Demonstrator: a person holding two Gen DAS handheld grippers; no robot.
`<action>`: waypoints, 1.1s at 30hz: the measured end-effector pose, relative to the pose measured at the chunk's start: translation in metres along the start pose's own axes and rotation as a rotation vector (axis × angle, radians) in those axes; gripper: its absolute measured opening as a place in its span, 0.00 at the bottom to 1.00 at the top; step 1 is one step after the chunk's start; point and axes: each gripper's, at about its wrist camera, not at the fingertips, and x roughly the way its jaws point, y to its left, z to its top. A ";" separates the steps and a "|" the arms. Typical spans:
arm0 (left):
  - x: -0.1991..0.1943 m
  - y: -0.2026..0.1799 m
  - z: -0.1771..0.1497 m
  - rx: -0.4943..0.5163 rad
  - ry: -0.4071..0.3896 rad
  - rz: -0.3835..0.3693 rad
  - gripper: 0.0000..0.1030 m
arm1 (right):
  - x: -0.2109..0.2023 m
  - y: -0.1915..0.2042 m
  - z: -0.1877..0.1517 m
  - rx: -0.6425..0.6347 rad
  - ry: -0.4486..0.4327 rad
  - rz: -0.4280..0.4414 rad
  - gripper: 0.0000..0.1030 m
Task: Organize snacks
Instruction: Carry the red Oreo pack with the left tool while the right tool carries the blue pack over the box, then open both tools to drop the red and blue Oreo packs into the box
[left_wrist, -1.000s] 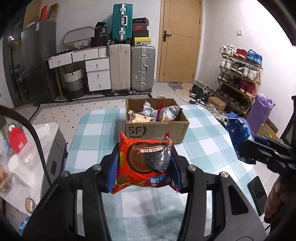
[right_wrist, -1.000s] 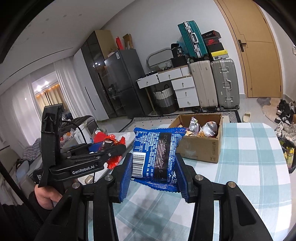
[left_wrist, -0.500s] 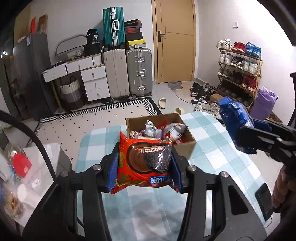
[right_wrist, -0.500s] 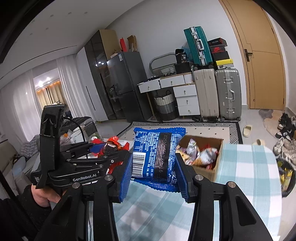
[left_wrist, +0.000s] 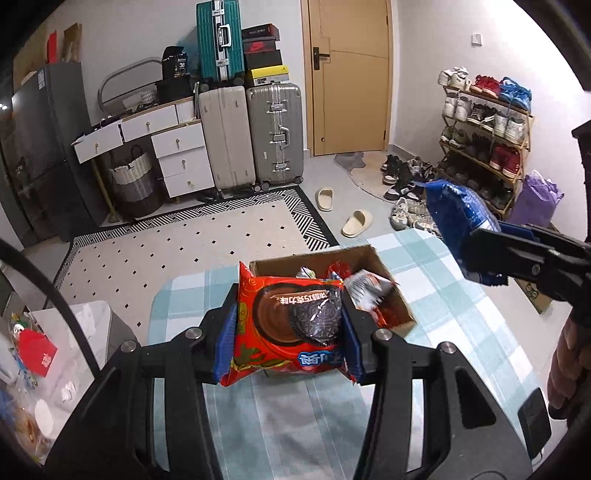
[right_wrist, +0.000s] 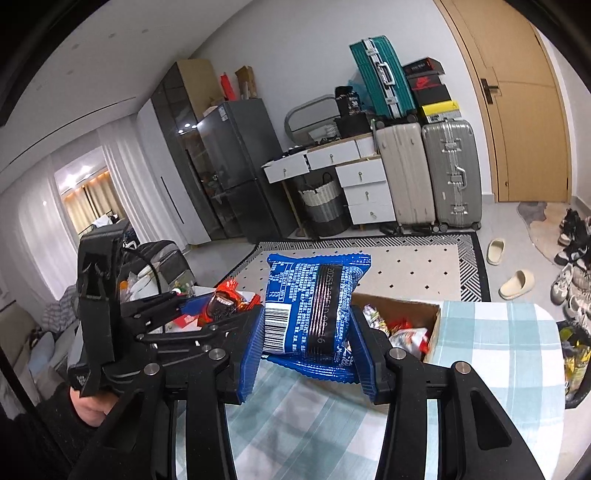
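We find the cardboard box (left_wrist: 400, 295) on the checked table (left_wrist: 461, 332), already holding snacks, at 12 o'clock from both grippers. We judge this the carry step: next, each packet must come over the box before release. The left gripper (left_wrist: 290, 341) clamps the red packet (left_wrist: 288, 328), its long axis crosswise and print upside down; the right gripper (right_wrist: 306, 332) clamps the blue packet (right_wrist: 314, 306), long axis pointing ahead toward 12 o'clock.

- Even indoor light, fairly bright, soft shadows.
- Warm glow behind curtains (right_wrist: 86, 192), far left in right wrist view.
- Heavy fisheye bend, black vignette at corners.
- Slight blur on cardboard box (left_wrist: 373, 295) contents.
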 end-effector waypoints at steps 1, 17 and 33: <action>0.010 0.000 0.004 0.003 0.005 -0.003 0.44 | 0.005 -0.005 0.004 0.001 0.004 -0.006 0.43; 0.184 0.003 0.011 -0.046 0.195 -0.075 0.44 | 0.124 -0.063 0.015 -0.085 0.181 -0.118 0.43; 0.248 -0.003 -0.001 -0.057 0.254 -0.073 0.44 | 0.182 -0.091 -0.007 -0.078 0.265 -0.137 0.43</action>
